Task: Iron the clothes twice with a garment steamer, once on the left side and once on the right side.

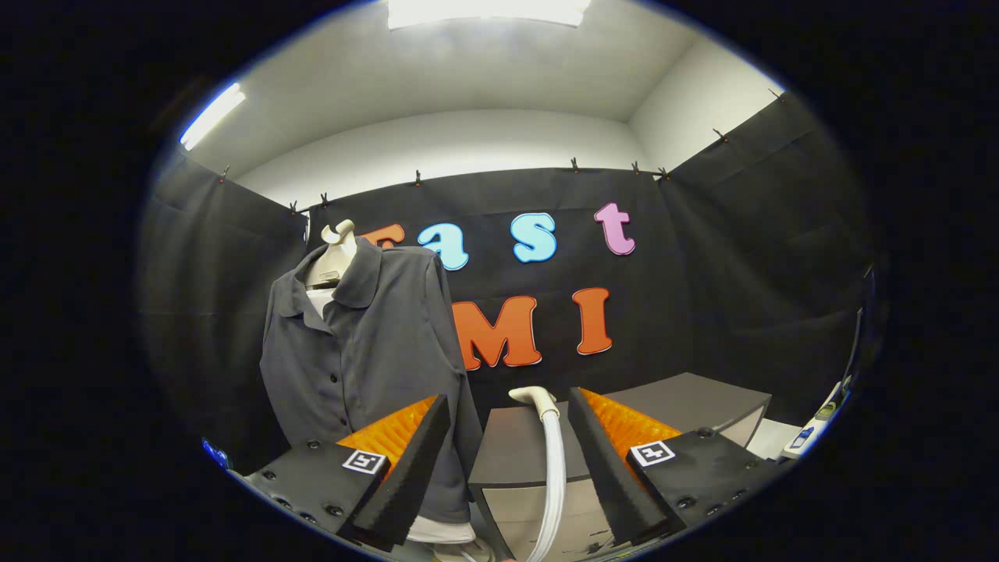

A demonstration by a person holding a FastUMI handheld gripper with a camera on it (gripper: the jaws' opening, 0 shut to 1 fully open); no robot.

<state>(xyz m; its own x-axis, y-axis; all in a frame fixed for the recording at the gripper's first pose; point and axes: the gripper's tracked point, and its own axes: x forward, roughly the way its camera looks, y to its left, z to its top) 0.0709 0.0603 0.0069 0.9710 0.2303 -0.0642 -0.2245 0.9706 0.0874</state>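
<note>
**Inspector A:** What is recorded of the surface and the room?

**Inspector B:** A grey, box-shaped cabinet with a flat matte top (521, 449) is seen just ahead of the fingers and between them. A second grey flat-topped block (695, 398) is noted beyond the right finger, set further back. The booth is enclosed by black cloth walls (741, 257) hung by small clips from the top edge. Above the cloth, a plain white wall and ceiling (499, 86) are observed, with a bright rectangular light panel (488, 11) overhead and a strip light (212, 115) off to the left.

**Inspector A:** And the task's items?

**Inspector B:** A dark grey, buttoned, collared shirt (367, 351) is found dressed on a cream-coloured mannequin torso (334, 254), ahead of the left finger and beyond it; the shirt's lower part is partly hidden behind that finger. A white hem (441, 531) is seen below the shirt's edge. The cream-white garment steamer head with its ribbed white hose (551, 460) is located between the two fingers, upright against the cabinet's front, the curved head just above the cabinet top. It is touched by neither finger.

**Inspector A:** The gripper's condition?

**Inspector B:** The gripper (507, 460) is held level, pointed toward the cabinet and back wall. Its fingers are spread wide apart and nothing is gripped. Some small items at the far right (812, 425) are too small to be identified.
</note>
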